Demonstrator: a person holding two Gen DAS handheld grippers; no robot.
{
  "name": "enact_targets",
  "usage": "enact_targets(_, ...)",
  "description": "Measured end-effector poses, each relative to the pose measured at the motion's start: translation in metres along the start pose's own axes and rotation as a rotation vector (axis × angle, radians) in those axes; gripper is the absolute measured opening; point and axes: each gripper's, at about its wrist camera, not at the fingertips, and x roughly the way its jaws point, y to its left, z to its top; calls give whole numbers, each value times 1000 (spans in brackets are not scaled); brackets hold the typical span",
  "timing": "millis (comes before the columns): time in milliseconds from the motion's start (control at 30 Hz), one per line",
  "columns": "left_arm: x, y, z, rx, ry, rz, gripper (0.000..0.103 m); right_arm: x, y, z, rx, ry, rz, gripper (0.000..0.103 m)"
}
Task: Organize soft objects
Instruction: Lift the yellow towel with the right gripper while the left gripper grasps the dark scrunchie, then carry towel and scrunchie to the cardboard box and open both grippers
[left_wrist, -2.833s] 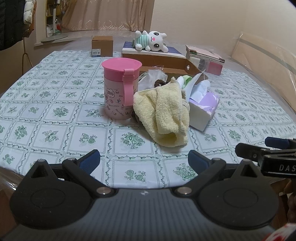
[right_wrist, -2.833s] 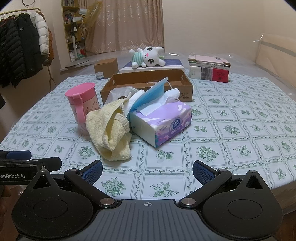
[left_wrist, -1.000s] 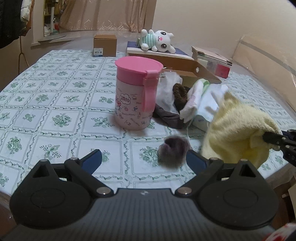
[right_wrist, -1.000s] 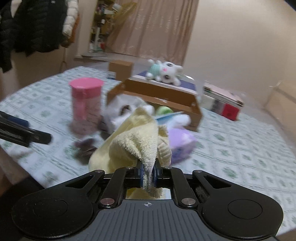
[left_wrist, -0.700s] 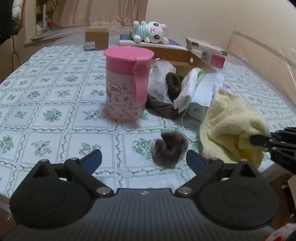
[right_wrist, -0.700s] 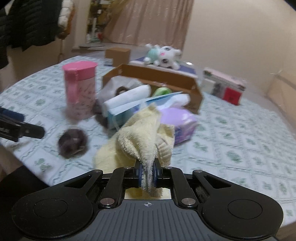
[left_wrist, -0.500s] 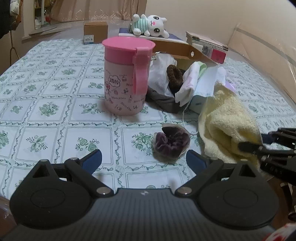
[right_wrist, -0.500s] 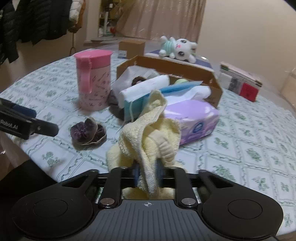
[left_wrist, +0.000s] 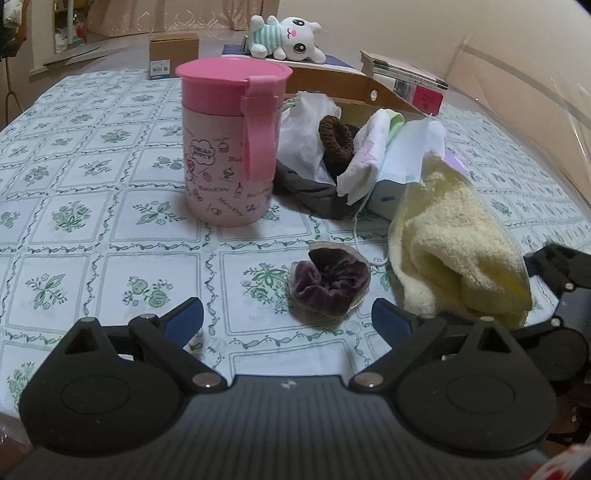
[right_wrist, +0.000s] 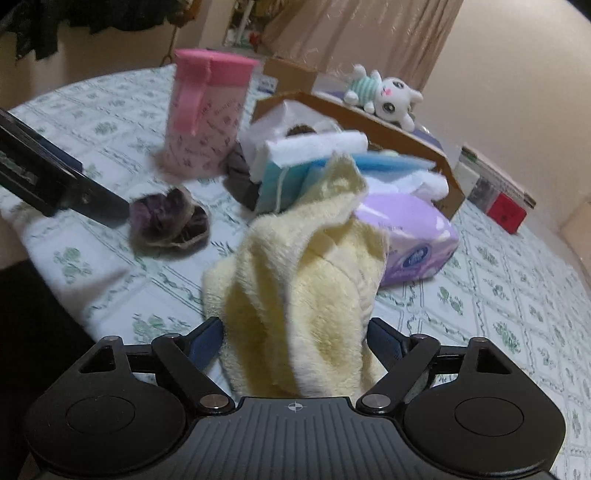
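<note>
A yellow towel (left_wrist: 458, 251) lies slumped on the tablecloth by the front edge, leaning on a purple tissue pack (right_wrist: 410, 236). My right gripper (right_wrist: 297, 338) is low over the table and its jaws are opening. The towel (right_wrist: 306, 280) sits loose between them, no longer pinched. A purple scrunchie (left_wrist: 330, 282) rests on the cloth just ahead of my left gripper (left_wrist: 288, 321), which is open and holds nothing. A brown scrunchie (left_wrist: 336, 136), white cloths and a dark grey cloth (left_wrist: 310, 188) are heaped behind it.
A pink lidded cup (left_wrist: 231, 147) stands left of the heap. Behind are a low cardboard box (left_wrist: 343, 85), a white plush toy (left_wrist: 291, 37), stacked books (left_wrist: 406, 77) and a small carton (left_wrist: 173, 51). The table's front edge runs close under both grippers.
The right gripper, earlier shut on the towel and holding it up, came down and spread its jaws. The purple scrunchie dropped onto the cloth and settled. The left gripper edged closer.
</note>
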Motion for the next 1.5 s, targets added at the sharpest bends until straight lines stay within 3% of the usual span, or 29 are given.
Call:
enact_targets(33,1,-1,1,2,1,-2,97,1,-3,0,14,6,6,54)
enact_targets(133,5,-5,3,18,2,-8,95,-3,-9,1,18,4,6,34)
enact_targets(233,9,-12,4,40,6,-21,91,-13,-13,1,2,-7,-26,28)
enact_targets(333,13,-20,4,69,15,-32,86,-26,-19,-1,0,-26,-55,27)
enact_targets(467,19,-30,2,111,27,-25,69,-43,-31,-2,45,-50,-92,27)
enact_targets(733,29,-39,4,173,6,12,55,-67,-54,-2,134,-68,-151,27)
enact_targets(800,32,-40,6,194,12,26,36,-69,-58,-3,148,-65,-158,27)
enact_targets(900,31,-39,7,205,8,27,27,-74,-64,-4,172,-64,-163,27)
enact_targets(1200,-3,-40,24,263,-28,-34,20,-94,-83,18,202,-118,-135,27)
enact_targets(1500,-47,-50,98,344,-141,-111,20,-106,-119,77,185,-202,-99,27)
